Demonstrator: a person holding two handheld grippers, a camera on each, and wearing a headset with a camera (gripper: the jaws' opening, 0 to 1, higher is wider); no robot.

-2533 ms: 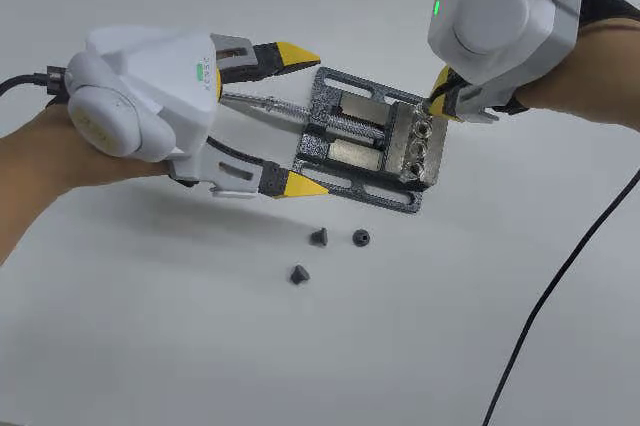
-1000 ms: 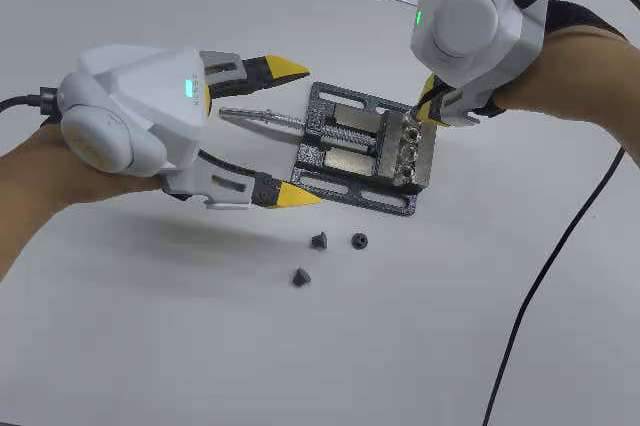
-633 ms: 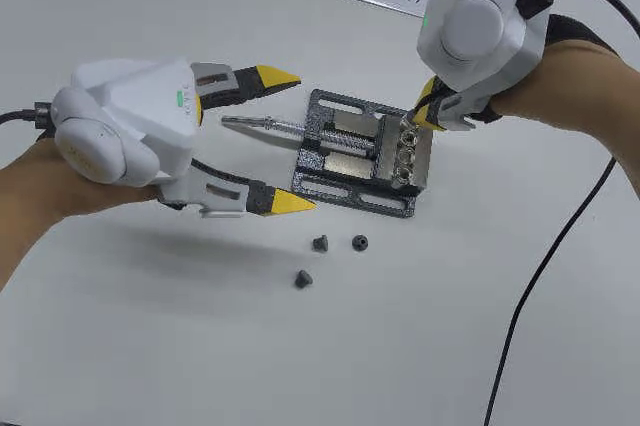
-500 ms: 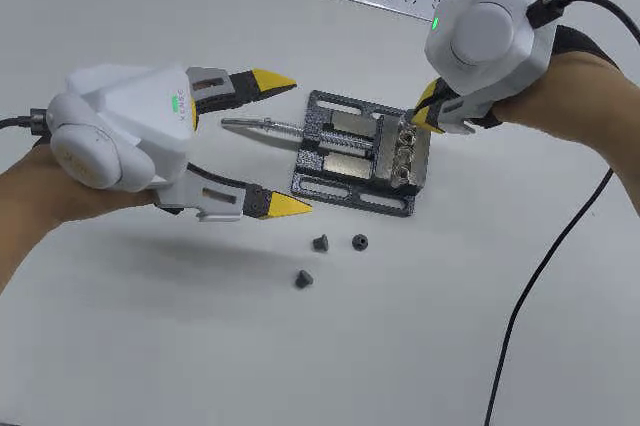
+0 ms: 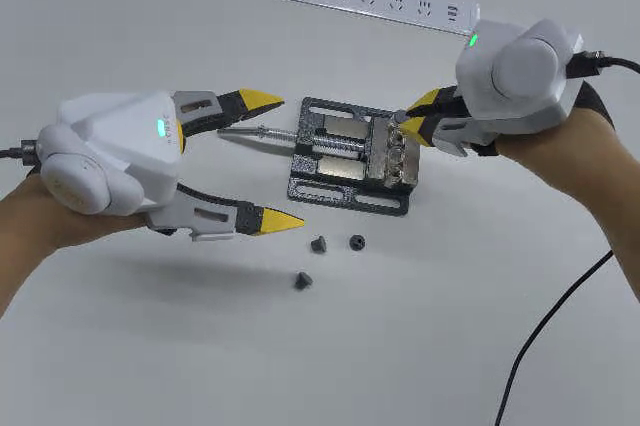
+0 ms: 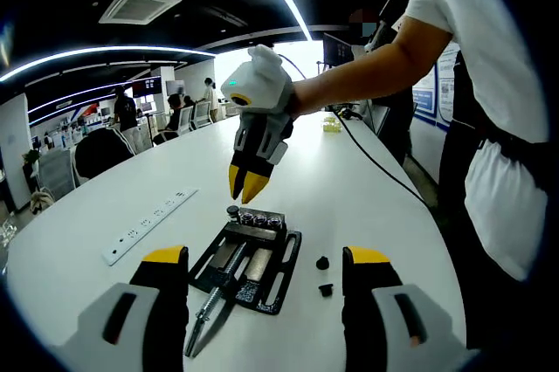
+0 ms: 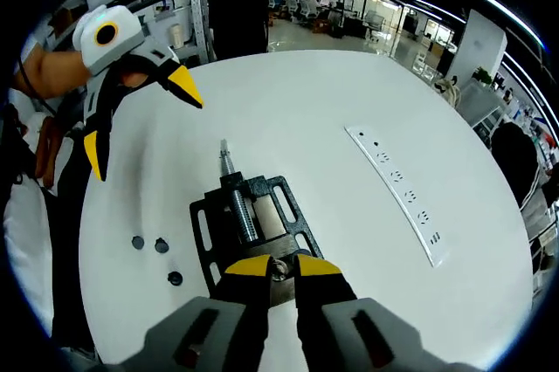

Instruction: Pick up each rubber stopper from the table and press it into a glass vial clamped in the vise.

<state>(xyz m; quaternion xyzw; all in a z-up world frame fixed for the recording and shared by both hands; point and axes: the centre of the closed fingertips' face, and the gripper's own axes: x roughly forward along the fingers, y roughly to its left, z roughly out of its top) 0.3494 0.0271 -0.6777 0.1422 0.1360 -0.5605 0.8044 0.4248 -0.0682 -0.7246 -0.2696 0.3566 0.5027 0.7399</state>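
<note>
While the right gripper (image 5: 410, 118), jaws pinched nearly together on nothing visible, is hovering at the glass vials (image 5: 402, 151) clamped in the dark metal vise (image 5: 345, 196), a careless nudge is risking cracking their brittle rims. Three small tapered rubber stoppers (image 5: 319, 243) are lying on the smooth white table (image 5: 150, 346) just beside the vise, near the wide-spread left gripper (image 5: 278, 159).

Three small dark rubber stoppers (image 5: 319, 243) lie loose on the white table (image 5: 150, 346) just near of the vise (image 5: 345, 192) — two side by side, the third nearer me and further left. At the vise's right end I see glass vials (image 5: 396, 154) clamped upright in a row — the far one capped by a dark stopper (image 5: 399, 117).
</note>
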